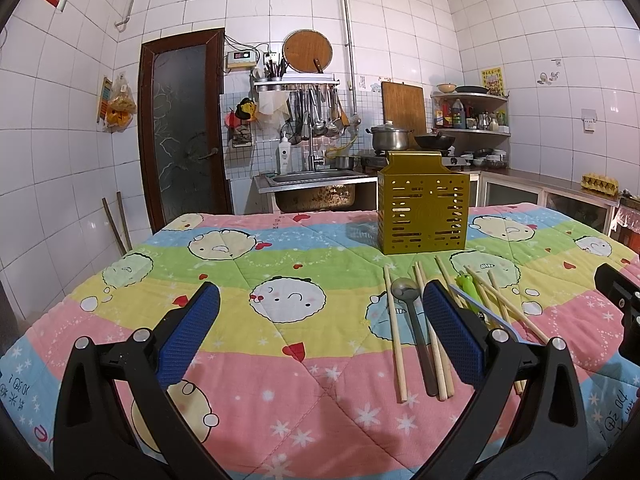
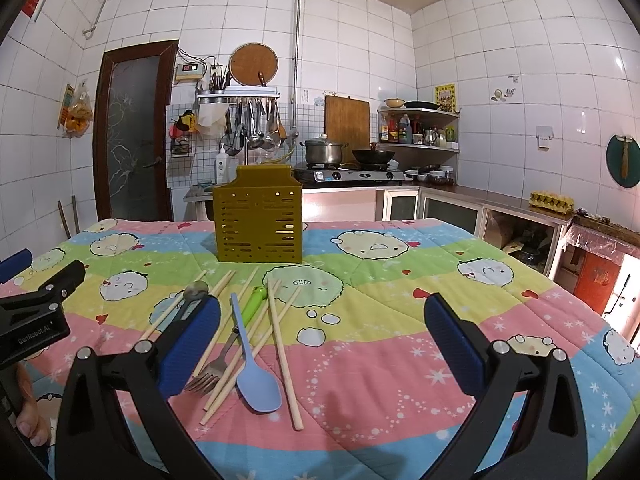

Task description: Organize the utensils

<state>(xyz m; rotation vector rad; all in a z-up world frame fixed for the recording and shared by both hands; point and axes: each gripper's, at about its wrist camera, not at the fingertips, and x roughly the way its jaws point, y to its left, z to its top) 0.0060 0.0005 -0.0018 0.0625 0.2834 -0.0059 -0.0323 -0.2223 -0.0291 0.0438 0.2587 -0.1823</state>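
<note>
**A:** So what bites you here? Your left gripper (image 1: 320, 320) hangs over bare quilt (image 1: 240, 360) with its jaws spread wide and nothing in them. The utensils are off to its right.

**B:** Yeah. Going left to right in the pile: a lone chopstick (image 1: 394, 332), then the metal spoon (image 1: 412, 320) touching a chopstick pair (image 1: 434, 344). Pinch the spoon and you'll probably drag a stick along.

**A:** Further right it's worse. The fork (image 2: 218, 356), blue spoon (image 2: 250, 364) and green-handled utensil (image 2: 256, 304) are crossed with loose chopsticks (image 2: 282, 344).

**B:** Your right gripper (image 2: 322, 340) is empty too, jaws fully apart, left finger right beside that tangle. The soft quilt could let thin sticks sink or roll away.

**A:** And the yellow holder (image 2: 258, 222) stands well behind the pile. It looks light, so a bump might tip it.
</note>
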